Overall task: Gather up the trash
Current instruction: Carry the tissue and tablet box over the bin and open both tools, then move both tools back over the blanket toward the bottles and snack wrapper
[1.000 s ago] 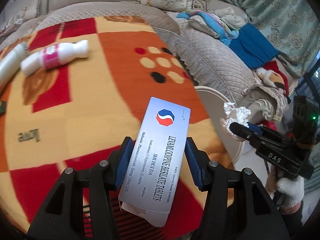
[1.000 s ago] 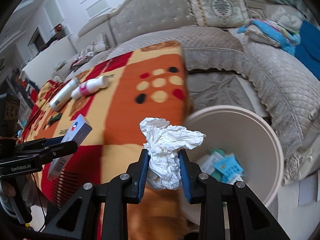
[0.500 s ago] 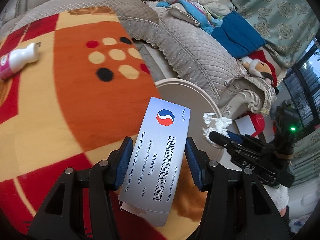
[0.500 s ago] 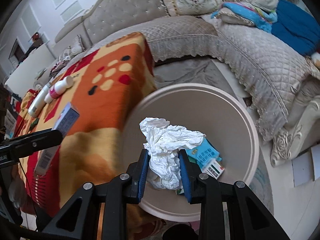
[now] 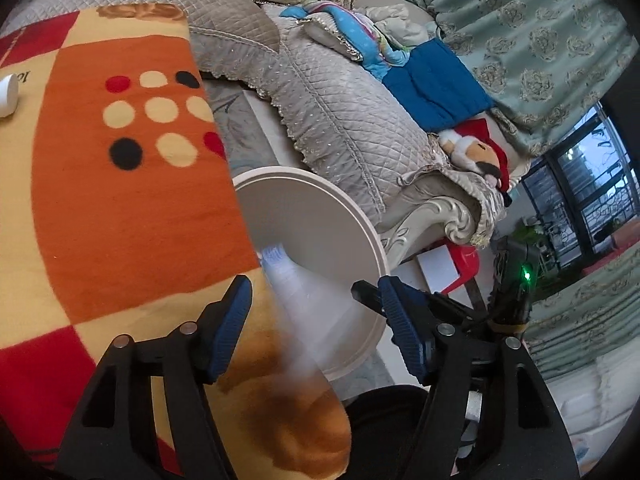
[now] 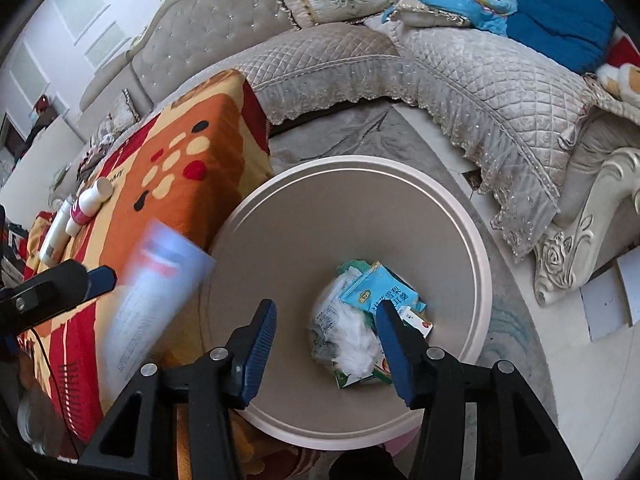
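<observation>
Both grippers are over the round beige bin (image 6: 476, 240) on the floor at the end edge of the blanket-covered table (image 5: 120, 208). The left gripper (image 5: 316, 328) has its jaws opening; the medicine box (image 5: 304, 304) sits between the pads as a motion-blurred streak, pads clear of it on both sides, so it is released, not gripped. In the right wrist view the same box shows blurred just off the left gripper's tip, at the bin's rim on the table side. The right gripper (image 6: 326, 344) also has jaws opening, with nothing pressed between the pads; the white crumpled tissue (image 6: 352, 340) shows blurred between them, at or just above the trash in the bin, and it cannot be told whether it has landed. Bin contents: a light blue packet (image 6: 380, 292) and a small white-and-orange box (image 6: 418, 320), touching the tissue pile. On the table, near its far left edge, a white bottle with a pink label (image 6: 90, 204) lies beside a white tube (image 6: 54, 236), well apart from the bin. A quilted sofa (image 6: 460, 76) curves behind the bin.
</observation>
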### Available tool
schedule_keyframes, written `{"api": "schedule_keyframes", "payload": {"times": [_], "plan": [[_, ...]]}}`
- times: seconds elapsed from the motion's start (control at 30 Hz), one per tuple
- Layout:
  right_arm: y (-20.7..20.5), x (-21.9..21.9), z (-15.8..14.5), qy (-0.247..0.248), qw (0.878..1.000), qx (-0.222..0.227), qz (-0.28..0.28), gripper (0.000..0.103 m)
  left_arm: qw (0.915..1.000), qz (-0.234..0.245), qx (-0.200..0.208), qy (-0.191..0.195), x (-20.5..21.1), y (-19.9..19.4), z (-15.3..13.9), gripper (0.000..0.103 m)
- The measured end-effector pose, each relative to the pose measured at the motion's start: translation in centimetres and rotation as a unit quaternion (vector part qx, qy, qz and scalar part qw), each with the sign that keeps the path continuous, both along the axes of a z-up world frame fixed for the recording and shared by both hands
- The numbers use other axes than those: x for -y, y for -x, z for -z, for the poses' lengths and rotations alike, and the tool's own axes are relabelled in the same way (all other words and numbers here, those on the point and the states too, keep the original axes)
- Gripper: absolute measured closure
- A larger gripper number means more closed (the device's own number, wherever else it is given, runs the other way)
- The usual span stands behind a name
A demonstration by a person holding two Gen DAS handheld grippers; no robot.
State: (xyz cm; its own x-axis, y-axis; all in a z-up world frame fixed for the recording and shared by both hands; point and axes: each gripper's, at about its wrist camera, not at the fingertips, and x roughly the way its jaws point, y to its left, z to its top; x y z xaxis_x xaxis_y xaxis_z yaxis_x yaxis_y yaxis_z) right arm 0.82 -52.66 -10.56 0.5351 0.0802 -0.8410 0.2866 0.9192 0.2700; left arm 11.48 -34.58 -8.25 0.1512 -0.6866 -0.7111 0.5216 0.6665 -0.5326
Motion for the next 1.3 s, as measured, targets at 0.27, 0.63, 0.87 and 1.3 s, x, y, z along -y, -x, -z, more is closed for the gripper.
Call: {"api": "schedule_keyframes", "payload": {"times": [0.27,0.63,0.87,1.3], "plan": [[0.2,-0.3,0.5,-0.001,1.000,-0.013,-0.001,0.050,0.9993,-0.009,0.022,-0.027,-1.5,0.1,-0.1,0.036],[-0.6,-3.0,-0.7,0.010,1.000,-0.007,-0.029,0.050,0.9947,-0.048,0.050,-0.075,-5.6,0.1,0.7,0.036],[-2.0,-6.9,-2.6,0.016,0.997,0.010,-0.070,0.045,0.9874,-0.093,0.069,-0.107,-10.7,-0.5,0.8,0.036],[-7.8,-19.6,-2.9,0.008,0.978,0.011,-0.207,0.042,0.9564,-0.236,0.066,-0.158,-28.2,-3.9,1.3,0.036]]}}
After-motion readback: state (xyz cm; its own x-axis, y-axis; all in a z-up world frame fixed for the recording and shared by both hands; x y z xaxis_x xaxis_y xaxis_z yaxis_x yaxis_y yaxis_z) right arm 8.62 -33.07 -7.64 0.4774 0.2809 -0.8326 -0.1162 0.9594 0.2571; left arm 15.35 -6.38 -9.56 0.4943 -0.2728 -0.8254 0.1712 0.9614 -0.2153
